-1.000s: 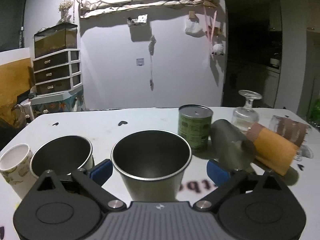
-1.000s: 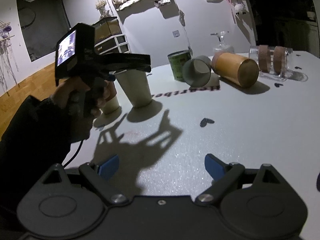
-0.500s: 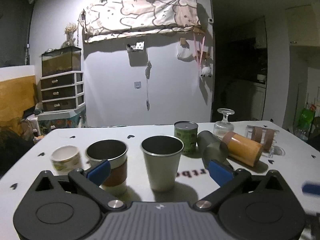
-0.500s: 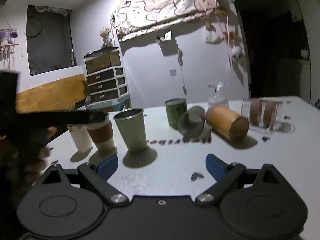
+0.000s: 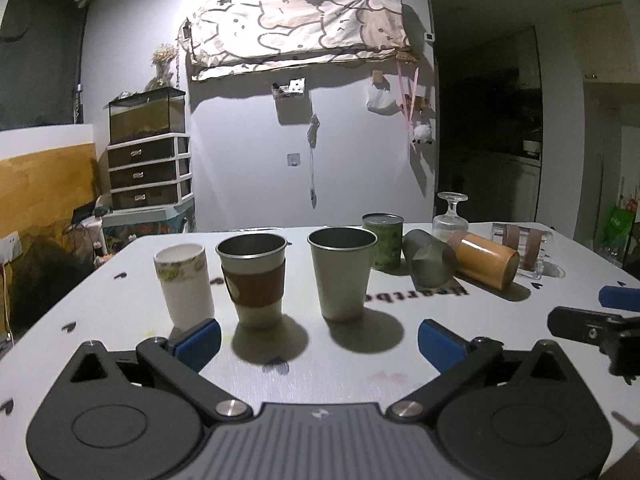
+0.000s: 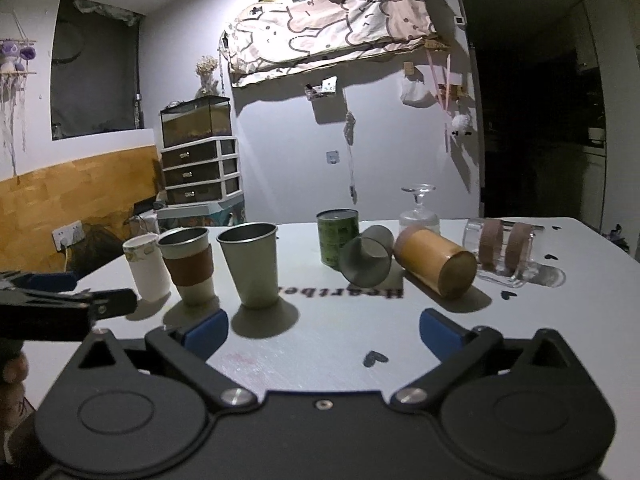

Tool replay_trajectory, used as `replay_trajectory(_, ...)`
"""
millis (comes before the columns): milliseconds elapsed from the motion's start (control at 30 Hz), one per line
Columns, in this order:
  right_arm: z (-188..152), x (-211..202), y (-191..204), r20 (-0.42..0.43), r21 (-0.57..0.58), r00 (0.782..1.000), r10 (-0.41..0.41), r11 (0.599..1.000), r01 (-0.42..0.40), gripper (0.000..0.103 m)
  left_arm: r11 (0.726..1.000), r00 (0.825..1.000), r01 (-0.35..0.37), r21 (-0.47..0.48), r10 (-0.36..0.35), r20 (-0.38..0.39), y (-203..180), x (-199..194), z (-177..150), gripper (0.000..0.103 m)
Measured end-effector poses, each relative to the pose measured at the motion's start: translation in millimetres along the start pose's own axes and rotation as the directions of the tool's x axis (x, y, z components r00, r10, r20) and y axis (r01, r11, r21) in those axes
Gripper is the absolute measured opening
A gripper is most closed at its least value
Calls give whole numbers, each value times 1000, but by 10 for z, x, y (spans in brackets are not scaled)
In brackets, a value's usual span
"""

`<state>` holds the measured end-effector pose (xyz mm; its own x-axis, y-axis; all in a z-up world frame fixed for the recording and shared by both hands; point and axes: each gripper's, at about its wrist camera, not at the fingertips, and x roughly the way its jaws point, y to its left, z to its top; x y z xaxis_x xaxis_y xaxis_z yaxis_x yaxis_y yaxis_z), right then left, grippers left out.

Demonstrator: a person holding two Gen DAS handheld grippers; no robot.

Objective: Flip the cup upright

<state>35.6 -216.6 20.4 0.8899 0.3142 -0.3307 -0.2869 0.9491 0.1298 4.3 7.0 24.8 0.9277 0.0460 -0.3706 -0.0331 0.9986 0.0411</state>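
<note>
Both grippers hover wide and empty – left gripper [image 5: 318,338], right gripper [image 6: 324,330]. Beyond stand three upright cups: steel cup [image 5: 342,274], sleeved cup [image 5: 254,280], white cup [image 5: 185,280]. Farther, a grey cup [image 6: 368,260] lies beside the can [image 6: 337,236].
</note>
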Motion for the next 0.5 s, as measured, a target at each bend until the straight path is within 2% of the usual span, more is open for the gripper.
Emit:
replay_trajectory(200, -56, 1, 18, -18, -19, 999, -33, 999, 33, 103, 1000, 1000, -5, -3, 5, -24, -7, -40, -101, 103)
replay_trajectory(500, -115, 39, 59, -44, -31, 998, -39, 999, 38, 103, 999, 998, -27, -21, 26, -52, 55, -42, -188, 103)
